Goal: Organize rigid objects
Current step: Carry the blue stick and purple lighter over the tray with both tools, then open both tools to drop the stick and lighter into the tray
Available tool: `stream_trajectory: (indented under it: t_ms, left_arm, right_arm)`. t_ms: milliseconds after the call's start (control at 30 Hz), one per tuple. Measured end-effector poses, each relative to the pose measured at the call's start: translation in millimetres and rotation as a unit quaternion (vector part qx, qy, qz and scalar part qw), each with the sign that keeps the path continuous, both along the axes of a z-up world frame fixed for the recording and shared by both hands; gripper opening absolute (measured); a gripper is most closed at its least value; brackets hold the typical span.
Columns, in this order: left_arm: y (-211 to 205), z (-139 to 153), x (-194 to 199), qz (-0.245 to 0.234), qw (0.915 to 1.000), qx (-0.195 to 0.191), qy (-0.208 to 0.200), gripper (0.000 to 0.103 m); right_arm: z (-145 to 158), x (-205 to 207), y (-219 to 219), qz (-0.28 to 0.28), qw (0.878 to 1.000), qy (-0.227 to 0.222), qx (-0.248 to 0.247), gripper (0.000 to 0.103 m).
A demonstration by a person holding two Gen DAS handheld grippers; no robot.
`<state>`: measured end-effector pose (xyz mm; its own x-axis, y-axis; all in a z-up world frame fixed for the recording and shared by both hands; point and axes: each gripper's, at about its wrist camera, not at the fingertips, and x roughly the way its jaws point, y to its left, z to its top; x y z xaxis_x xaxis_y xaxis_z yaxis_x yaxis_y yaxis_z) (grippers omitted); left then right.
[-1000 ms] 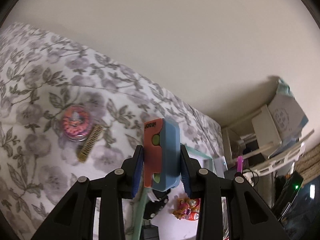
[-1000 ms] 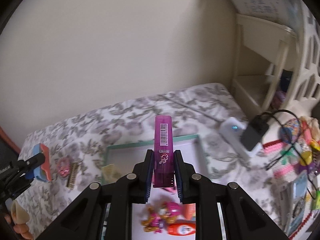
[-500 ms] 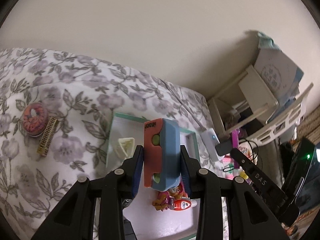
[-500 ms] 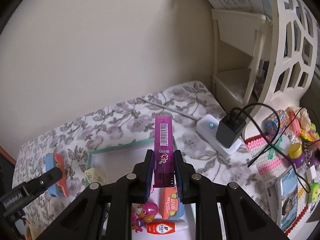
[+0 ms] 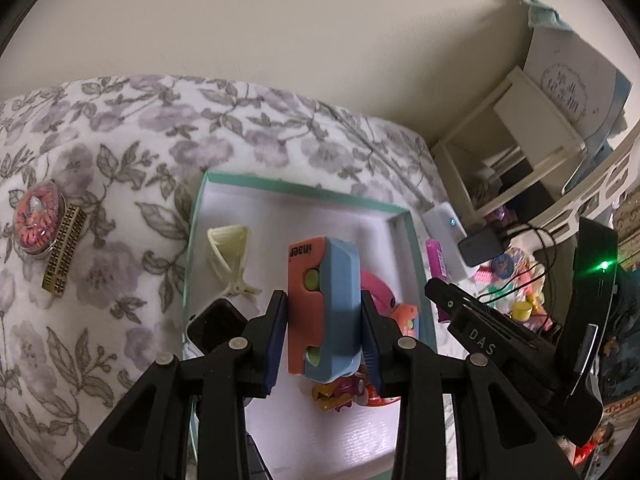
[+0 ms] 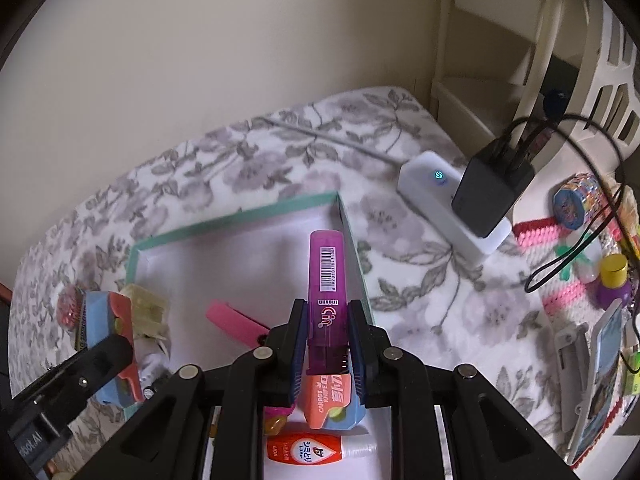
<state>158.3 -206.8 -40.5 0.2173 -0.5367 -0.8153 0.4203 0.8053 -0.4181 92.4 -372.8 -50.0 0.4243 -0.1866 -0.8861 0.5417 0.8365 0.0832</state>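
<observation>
Left tool [image 5: 324, 344] clamped on orange-blue knife toy [image 5: 322, 308] | right tool [image 6: 327, 350] clamped on purple highlighter [image 6: 326, 296] | both above teal-rimmed tray [image 5: 304, 189] on bed [image 5: 120, 152]

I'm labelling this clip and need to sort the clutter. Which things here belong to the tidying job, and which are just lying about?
Part of the job:
- orange-and-blue toy knife in the left claw
- purple highlighter in the right claw
- teal-rimmed box
- cream clip inside it
- glue tube inside it

Lying about:
- white power strip
- black charger
- white shelf
</observation>
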Motion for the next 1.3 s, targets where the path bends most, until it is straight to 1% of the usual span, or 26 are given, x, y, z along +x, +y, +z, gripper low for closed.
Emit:
stream_trajectory:
  t_ms: [633,867,1300]
  left_arm:
    - [-19,-26,-7,-0.026,0.9985,0.046,0.017,0.036]
    - [-23,-39,-8,-0.029,0.9974,0.061,0.026,0.036]
    - [-28,-55,-10,-0.038,0.9960,0.071,0.036,0.036]
  right_arm:
    - [-32,7,3,0.014,0.999,0.043,0.020,0.021]
    - [-33,9,6,0.018,0.999,0.046,0.016,0.021]
    - [-33,10,5,0.016,0.999,0.048,0.017,0.022]
